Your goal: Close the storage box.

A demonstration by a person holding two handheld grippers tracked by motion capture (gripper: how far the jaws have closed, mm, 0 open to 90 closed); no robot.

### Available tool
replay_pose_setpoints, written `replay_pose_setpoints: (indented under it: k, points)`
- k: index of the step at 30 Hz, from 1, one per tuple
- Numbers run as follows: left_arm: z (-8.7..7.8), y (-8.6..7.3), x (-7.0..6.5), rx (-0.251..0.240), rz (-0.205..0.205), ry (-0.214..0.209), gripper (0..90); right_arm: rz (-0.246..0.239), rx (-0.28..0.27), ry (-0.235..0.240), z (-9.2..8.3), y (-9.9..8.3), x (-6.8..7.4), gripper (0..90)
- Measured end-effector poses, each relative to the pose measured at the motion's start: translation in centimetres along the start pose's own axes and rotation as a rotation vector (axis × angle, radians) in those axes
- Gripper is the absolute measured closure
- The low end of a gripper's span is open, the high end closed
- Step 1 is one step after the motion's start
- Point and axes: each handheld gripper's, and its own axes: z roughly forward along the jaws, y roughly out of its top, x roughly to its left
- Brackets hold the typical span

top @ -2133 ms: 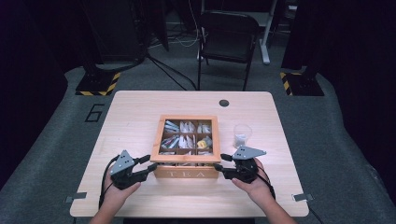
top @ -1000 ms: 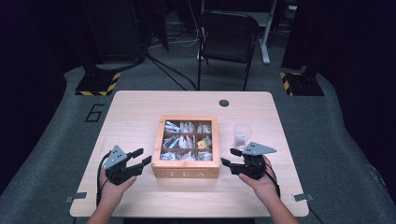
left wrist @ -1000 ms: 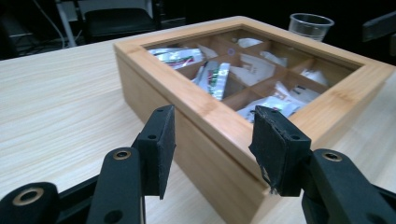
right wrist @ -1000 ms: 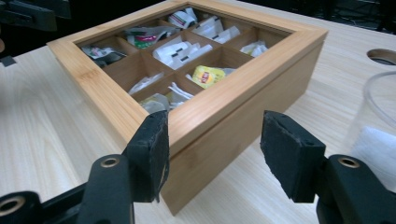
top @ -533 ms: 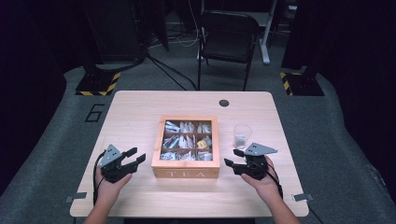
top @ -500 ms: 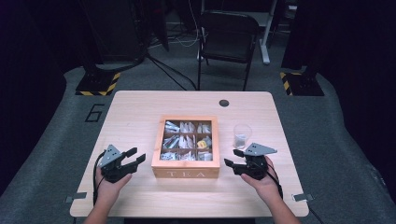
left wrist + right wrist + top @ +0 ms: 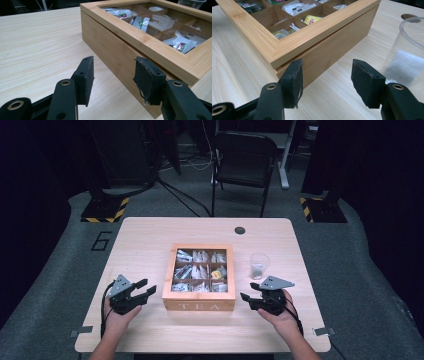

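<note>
Left claw point(image 7: 146, 290) held low over the desk point(image 7: 150, 240), just beside the near left corner of the wooden tea box point(image 7: 199, 305); jaws apart, nothing between them, pads clear of the wood. In the left claw's own view point(image 7: 113, 75), box corner point(image 7: 117, 50) just ahead and to the right of the gap, bare desk point(image 7: 37, 37) under and ahead of the left pad.

Right claw point(image 7: 246, 296) on the opposite side, just beside the near right corner of the box, likewise released and empty. In the right claw's own view point(image 7: 327, 75), box edge point(image 7: 324, 30) just ahead of the left pad, not touching; lid closed, glass pane framed in wood, tea sachets point(image 7: 312, 18) in compartments beneath. Clear plastic cup point(image 7: 407, 57) near the right pad, standing upright on the desk point(image 7: 237, 62), something pale inside.

From above, cup point(image 7: 259, 265) beyond the right claw, just beside the right wall of the box. Box centred between both claws, "TEA" on the near face. Both hands resting at the near edge, a cable trailing from each claw.
</note>
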Motion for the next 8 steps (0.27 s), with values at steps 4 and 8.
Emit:
replay_pose_setpoints:
  k: [4,8]
  points:
    - [-0.02,0.02,0.06,0.009,-0.007,-0.006,49.7,-0.008,-0.01,-0.006,-0.26,-0.02,0.04,42.2]
    - [-0.12,0.09,-0.05,0.002,-0.001,-0.01,49.6,-0.005,-0.066,0.036,-0.95,0.54,0.8,41.3]
